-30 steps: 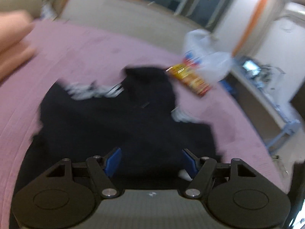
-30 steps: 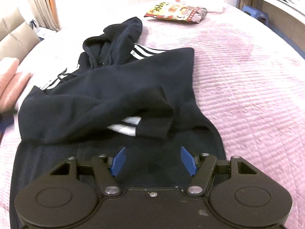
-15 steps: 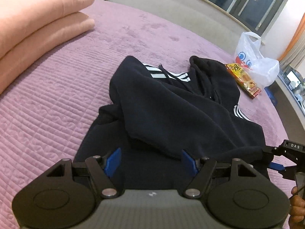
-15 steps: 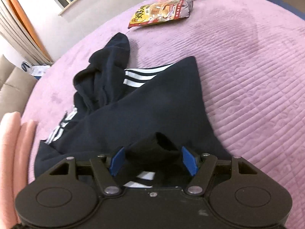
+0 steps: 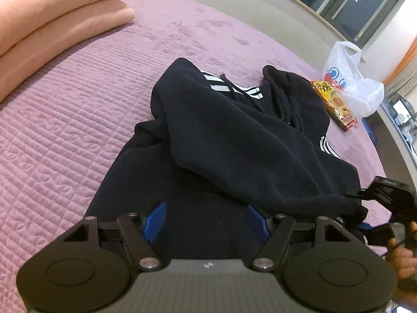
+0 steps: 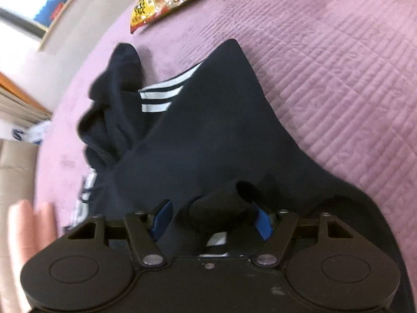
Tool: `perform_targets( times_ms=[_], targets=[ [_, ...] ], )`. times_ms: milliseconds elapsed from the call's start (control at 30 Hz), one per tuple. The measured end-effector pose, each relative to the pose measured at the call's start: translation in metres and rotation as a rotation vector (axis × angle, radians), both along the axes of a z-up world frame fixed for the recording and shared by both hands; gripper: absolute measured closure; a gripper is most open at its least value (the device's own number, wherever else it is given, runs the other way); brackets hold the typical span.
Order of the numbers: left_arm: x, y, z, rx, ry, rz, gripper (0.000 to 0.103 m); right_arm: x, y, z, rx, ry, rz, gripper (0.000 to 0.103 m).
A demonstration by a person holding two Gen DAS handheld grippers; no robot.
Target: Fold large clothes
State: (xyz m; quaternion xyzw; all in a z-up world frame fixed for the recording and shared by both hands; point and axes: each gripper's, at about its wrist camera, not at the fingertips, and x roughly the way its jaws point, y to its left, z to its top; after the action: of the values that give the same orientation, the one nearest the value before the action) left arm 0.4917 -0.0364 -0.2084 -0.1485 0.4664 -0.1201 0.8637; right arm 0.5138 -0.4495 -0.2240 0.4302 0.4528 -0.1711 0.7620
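While both tongs gape, right tongs (image 6: 212, 220) straddle hoodie (image 6: 208, 135) cuff; no legible writing.

Matt fleecy hoodie (image 5: 234, 143) on quilted cloth bedspread (image 5: 65, 130).

It was a bedroom. A pink quilted bedspread (image 5: 78, 120) stretched ahead of the left gripper, with stacked peach pillows (image 5: 52, 20) to its far left. Beyond it stood dark windows (image 5: 359, 2) and a plastic bag (image 5: 351, 78).
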Motion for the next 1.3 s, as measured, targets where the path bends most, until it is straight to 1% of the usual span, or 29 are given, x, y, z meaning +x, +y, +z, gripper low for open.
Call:
perform_targets(
  times_ms=[33, 67, 100, 167, 233, 300, 333, 367, 433, 467, 500, 533, 567, 600, 633, 667, 700, 733, 767, 800, 833, 900, 967, 1033, 1133, 1200, 1233, 1267, 1300],
  targets=[
    [-0.002, 0.0, 0.001, 0.005, -0.001, 0.0, 0.033, 0.004, 0.003, 0.001, -0.037, 0.015, 0.014, 0.052],
    [-0.003, 0.0, 0.001, 0.009, -0.002, -0.001, 0.033, 0.006, 0.005, 0.004, -0.051, 0.007, 0.032, 0.068],
    [-0.004, 0.001, 0.001, 0.009, -0.003, -0.003, 0.033, 0.008, 0.007, 0.011, -0.037, -0.039, 0.059, 0.073],
    [-0.007, 0.002, 0.001, 0.011, -0.003, 0.0, 0.033, 0.007, 0.01, 0.034, -0.023, -0.165, 0.107, 0.078],
    [-0.008, 0.004, 0.0, 0.009, 0.002, 0.01, 0.033, 0.001, 0.011, 0.073, -0.051, -0.353, 0.143, 0.082],
    [-0.009, 0.005, 0.001, 0.0, 0.0, 0.022, 0.033, -0.017, 0.007, 0.114, -0.135, -0.571, 0.167, 0.083],
    [-0.009, 0.006, 0.001, -0.003, -0.003, 0.025, 0.033, -0.026, 0.004, 0.128, -0.186, -0.633, 0.167, 0.083],
    [-0.008, 0.006, 0.001, -0.003, -0.006, 0.026, 0.033, -0.035, 0.0, 0.138, -0.242, -0.656, 0.161, 0.083],
    [-0.005, 0.005, 0.0, 0.003, -0.006, 0.026, 0.033, -0.047, -0.009, 0.138, -0.331, -0.579, 0.153, 0.083],
    [-0.002, 0.005, -0.002, 0.006, -0.003, 0.031, 0.033, -0.051, -0.012, 0.126, -0.375, -0.494, 0.167, 0.082],
    [0.002, 0.005, -0.003, 0.006, -0.002, 0.037, 0.033, -0.053, -0.014, 0.112, -0.409, -0.404, 0.183, 0.078],
    [0.006, 0.005, -0.004, 0.006, -0.006, 0.038, 0.033, -0.055, -0.015, 0.095, -0.425, -0.3, 0.201, 0.076],
    [0.009, 0.005, -0.004, 0.011, -0.011, 0.036, 0.033, -0.055, -0.017, 0.073, -0.413, -0.181, 0.221, 0.076],
    [0.014, 0.005, -0.004, 0.023, -0.02, 0.037, 0.033, -0.057, -0.02, 0.057, -0.374, -0.111, 0.236, 0.076],
    [0.019, 0.005, -0.004, 0.03, -0.026, 0.037, 0.032, -0.058, -0.021, 0.045, -0.327, -0.082, 0.245, 0.076],
    [0.025, 0.005, -0.005, 0.033, -0.026, 0.038, 0.032, -0.06, -0.019, 0.039, -0.292, -0.09, 0.242, 0.072],
    [0.031, 0.006, -0.006, 0.03, -0.023, 0.042, 0.032, -0.058, -0.017, 0.038, -0.271, -0.11, 0.241, 0.053],
    [0.036, 0.006, -0.006, 0.022, -0.021, 0.047, 0.032, -0.053, -0.014, 0.039, -0.254, -0.141, 0.248, 0.038],
    [0.04, 0.006, -0.006, 0.015, -0.019, 0.051, 0.032, -0.046, -0.009, 0.041, -0.241, -0.178, 0.256, 0.018],
    [0.043, 0.006, -0.005, 0.013, -0.02, 0.052, 0.032, -0.037, -0.006, 0.043, -0.239, -0.219, 0.259, 0.021],
    [0.045, 0.005, -0.005, 0.016, -0.02, 0.051, 0.032, -0.027, -0.002, 0.044, -0.244, -0.244, 0.26, 0.021],
    [0.047, 0.002, -0.006, 0.027, -0.018, 0.041, 0.032, -0.002, -0.002, 0.042, -0.271, -0.249, 0.257, 0.02],
    [0.048, 0.0, -0.01, 0.031, -0.006, 0.029, 0.032, 0.023, -0.004, 0.039, -0.311, -0.236, 0.254, 0.02],
    [0.049, -0.001, -0.015, 0.032, 0.007, 0.022, 0.032, 0.046, -0.01, 0.036, -0.341, -0.221, 0.278, 0.02],
    [0.05, 0.001, -0.021, 0.029, 0.018, 0.024, 0.032, 0.07, -0.021, 0.022, -0.363, -0.178, 0.321, 0.02],
    [0.051, 0.003, -0.024, 0.02, 0.024, 0.03, 0.032, 0.085, -0.024, 0.01, -0.348, -0.131, 0.362, 0.02],
    [0.052, 0.005, -0.024, 0.016, 0.025, 0.031, 0.032, 0.092, -0.024, 0.002, -0.309, -0.11, 0.393, 0.019],
    [0.053, 0.006, -0.024, 0.016, 0.024, 0.034, 0.032, 0.095, -0.023, -0.004, -0.283, -0.101, 0.41, 0.02],
    [0.053, 0.007, -0.024, 0.016, 0.022, 0.035, 0.032, 0.095, -0.021, -0.006, -0.255, -0.106, 0.428, 0.042]
  ],
)
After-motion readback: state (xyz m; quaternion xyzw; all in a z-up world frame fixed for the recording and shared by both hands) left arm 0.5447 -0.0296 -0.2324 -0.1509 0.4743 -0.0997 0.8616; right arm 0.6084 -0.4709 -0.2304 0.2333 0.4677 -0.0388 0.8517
